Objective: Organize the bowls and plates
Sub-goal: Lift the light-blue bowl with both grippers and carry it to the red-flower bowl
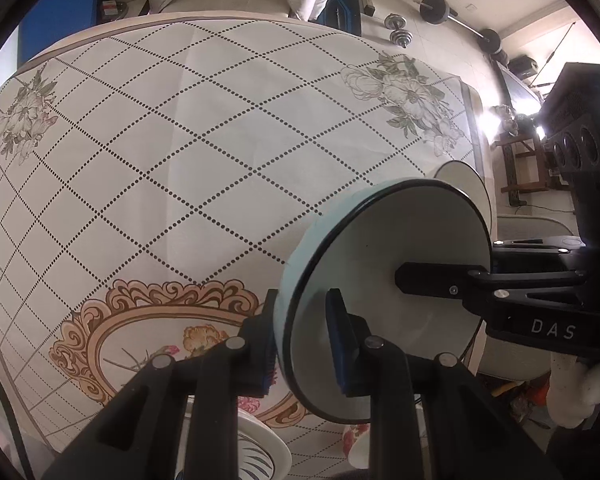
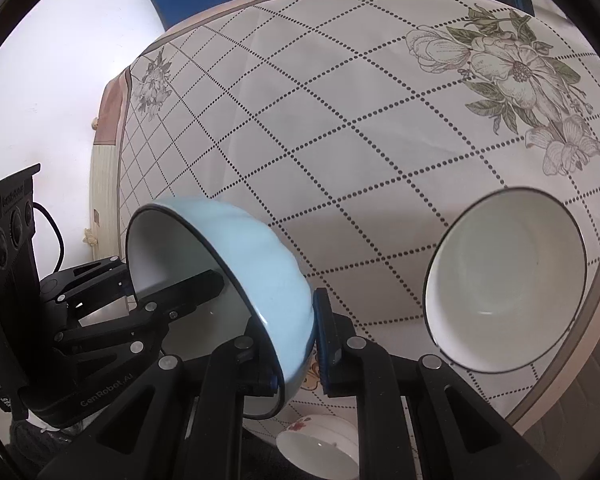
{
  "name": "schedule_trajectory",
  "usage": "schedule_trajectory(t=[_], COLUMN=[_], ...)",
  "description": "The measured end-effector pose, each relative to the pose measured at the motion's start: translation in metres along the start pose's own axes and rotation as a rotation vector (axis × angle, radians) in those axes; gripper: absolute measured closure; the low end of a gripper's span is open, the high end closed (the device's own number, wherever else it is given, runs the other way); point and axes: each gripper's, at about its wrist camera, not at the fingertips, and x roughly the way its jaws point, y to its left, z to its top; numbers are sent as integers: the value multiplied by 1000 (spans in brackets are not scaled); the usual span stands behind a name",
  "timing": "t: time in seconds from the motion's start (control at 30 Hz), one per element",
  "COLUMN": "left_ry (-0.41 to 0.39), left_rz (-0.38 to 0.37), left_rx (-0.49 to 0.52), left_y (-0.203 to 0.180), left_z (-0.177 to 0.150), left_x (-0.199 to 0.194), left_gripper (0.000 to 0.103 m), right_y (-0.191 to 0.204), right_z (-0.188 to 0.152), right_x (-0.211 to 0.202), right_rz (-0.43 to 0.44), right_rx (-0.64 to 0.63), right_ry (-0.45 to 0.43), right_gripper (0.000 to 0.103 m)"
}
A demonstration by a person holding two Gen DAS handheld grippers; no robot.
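A light blue bowl (image 1: 384, 280) with a white inside and a dark rim is held tipped on its side above the table. My left gripper (image 1: 304, 350) is shut on its rim, one finger outside, one inside. My right gripper (image 2: 300, 344) is shut on the opposite rim of the same bowl (image 2: 256, 264); it shows in the left wrist view (image 1: 440, 276) reaching into the bowl. A second white bowl with a dark rim (image 2: 508, 292) sits on the table at the right, also in the left wrist view (image 1: 466, 184).
The table carries a cloth (image 1: 204, 152) with dotted diamonds and flowers. A white patterned plate (image 1: 256, 452) lies at the near edge. A small floral bowl (image 2: 320, 448) sits near the front. Dumbbells (image 1: 398, 32) lie on the floor beyond.
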Motion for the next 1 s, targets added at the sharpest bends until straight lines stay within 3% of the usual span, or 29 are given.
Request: schedule_trajectory(t=[0.33, 0.63, 1.0], left_ry=[18, 99, 197], left_rz=[-4, -9, 20], left_rx=[103, 217, 264], left_y=[-47, -84, -96], left_z=[-72, -142, -178], left_x=[-8, 18, 60], left_gripper=[83, 83, 83], right_y=[-10, -30, -52], right_z=[-109, -209, -243], right_x=[-9, 18, 58], right_rz=[40, 45, 38], right_rx=[64, 142, 205], right_ry=[-30, -4, 44], right_gripper=[88, 88, 88])
